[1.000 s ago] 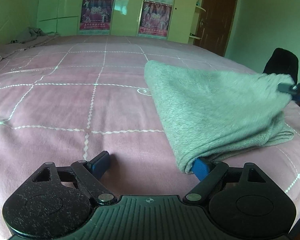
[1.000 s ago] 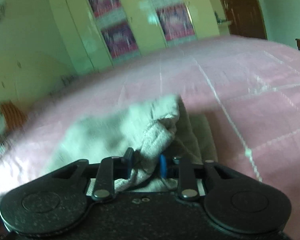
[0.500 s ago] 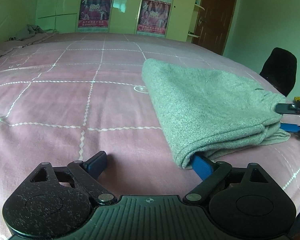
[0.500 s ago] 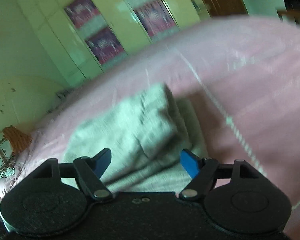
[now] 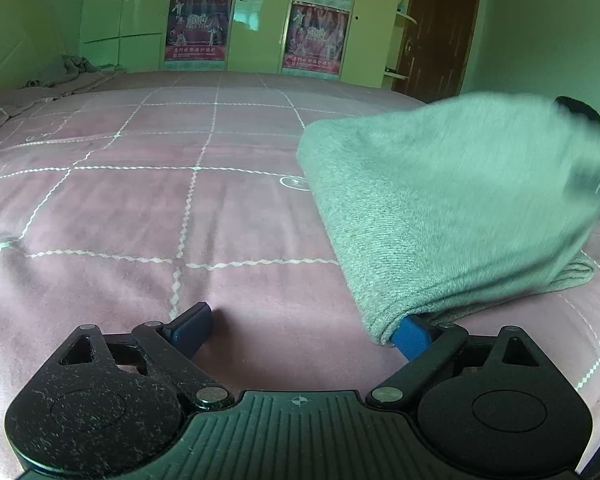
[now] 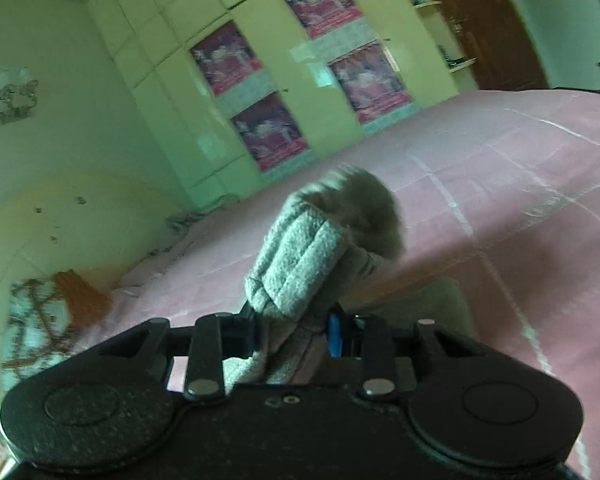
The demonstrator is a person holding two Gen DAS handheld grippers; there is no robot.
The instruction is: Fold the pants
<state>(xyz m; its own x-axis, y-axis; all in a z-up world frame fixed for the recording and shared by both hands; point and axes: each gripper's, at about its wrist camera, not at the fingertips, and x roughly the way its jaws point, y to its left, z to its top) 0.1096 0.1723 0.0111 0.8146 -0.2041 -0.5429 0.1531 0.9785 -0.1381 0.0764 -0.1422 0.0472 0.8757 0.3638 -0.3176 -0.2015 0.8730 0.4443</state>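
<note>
Pants: my grey knitted folded pants [image 5: 440, 216] lie bundled on the pink quilted bed [image 5: 140, 220].
Left claw [image 5: 300, 328]: spread wide, one finger under the hem.
Right claw [image 6: 292, 330]: closing, clamped on the thick edge.
Left to do: probably one last fold.

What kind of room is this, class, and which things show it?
Most likely a bedroom: a wide bed with a pink quilted cover, tall wardrobe doors carrying posters, and a wooden door.

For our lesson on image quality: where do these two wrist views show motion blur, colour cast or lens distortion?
Left wrist view: green cast, bed lines bowed by the fisheye, grey pants smeared at their raised right end. Right wrist view: blurred wardrobe posters; the pants' far bunched end is smeared, while the fold pinched in the closing right gripper is sharper.
</note>
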